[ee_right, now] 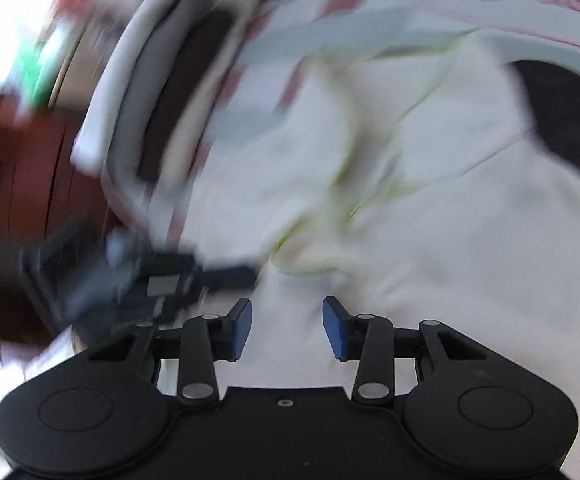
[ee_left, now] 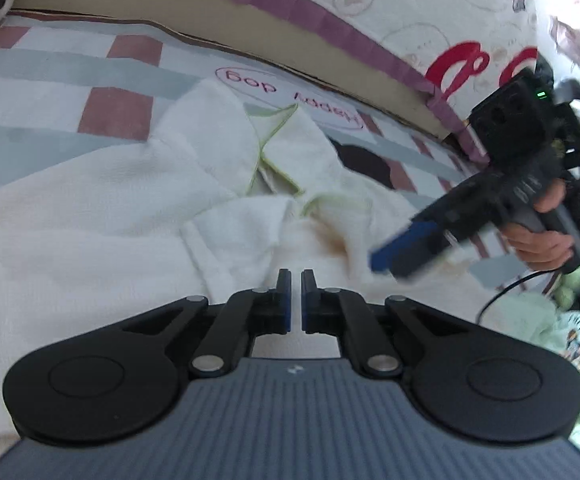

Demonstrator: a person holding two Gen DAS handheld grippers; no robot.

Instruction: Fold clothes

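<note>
Nearest the left wrist camera, the left gripper (ee_left: 295, 280) hangs over the white garment (ee_left: 102, 216), its jaws drawn almost together with only a thin slit between the blue pads and no cloth caught in them. The garment lies crumpled on a checked bedsheet (ee_left: 50, 68), its green-trimmed collar (ee_left: 274, 152) toward twelve o'clock. At three o'clock a hand (ee_left: 541, 236) holds the right gripper (ee_left: 393, 258), tilted down toward the cloth. In the blurred right wrist view the right gripper's jaws stand apart over the garment, empty. A printed pillow (ee_left: 409, 8) lies at one o'clock.
</note>
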